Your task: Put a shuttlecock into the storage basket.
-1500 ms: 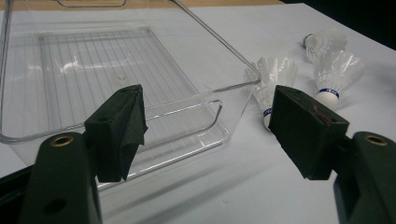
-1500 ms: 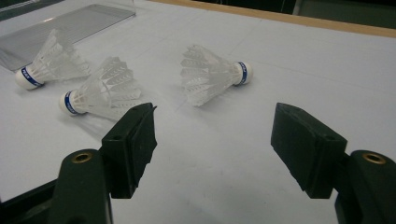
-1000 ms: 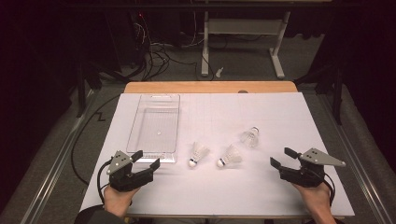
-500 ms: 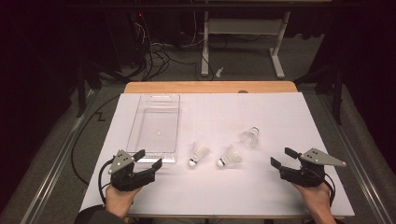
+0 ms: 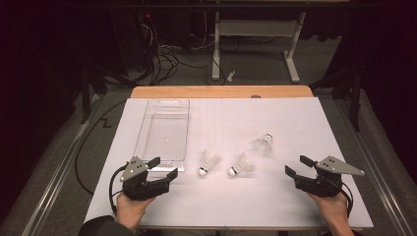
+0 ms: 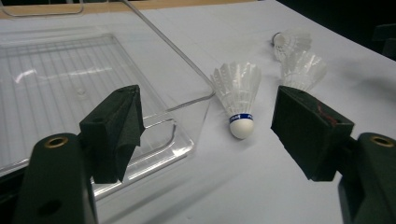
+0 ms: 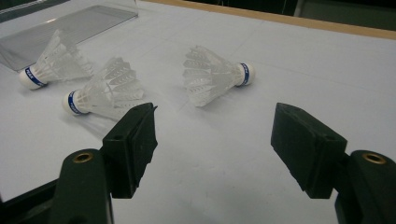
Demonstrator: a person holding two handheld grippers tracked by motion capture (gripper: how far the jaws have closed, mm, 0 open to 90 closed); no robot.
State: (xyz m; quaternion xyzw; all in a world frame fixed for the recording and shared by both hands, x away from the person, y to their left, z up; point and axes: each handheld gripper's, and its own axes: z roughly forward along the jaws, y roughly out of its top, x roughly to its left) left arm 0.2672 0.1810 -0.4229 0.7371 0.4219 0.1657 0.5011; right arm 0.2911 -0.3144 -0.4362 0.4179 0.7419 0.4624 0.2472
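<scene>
Shuttlecocks, three of them, are lying on their sides on the white paper sheet covering the table, each one a cone of stiff white feathers flaring from a rounded white cork tip ringed by a blue band. The left shuttlecock is resting just beside the near right corner of the clear plastic tray, a shallow rectangular box with a ribbed floor and glossy rounded edges. The middle shuttlecock is lying just to its right, and the far shuttlecock is sitting a little farther back and to the right.

The left gripper is hovering over the tray's near end with its matte black block jaws spread wide apart, gripping nothing; in the left gripper view the left shuttlecock is showing ahead, between the jaws, cork toward the camera. The right gripper is hovering well to the right of the middle shuttlecock, its jaws likewise parted and empty; in the right gripper view the far shuttlecock is lying ahead between the jaws, while the middle shuttlecock is sitting just beyond the left jaw.
</scene>
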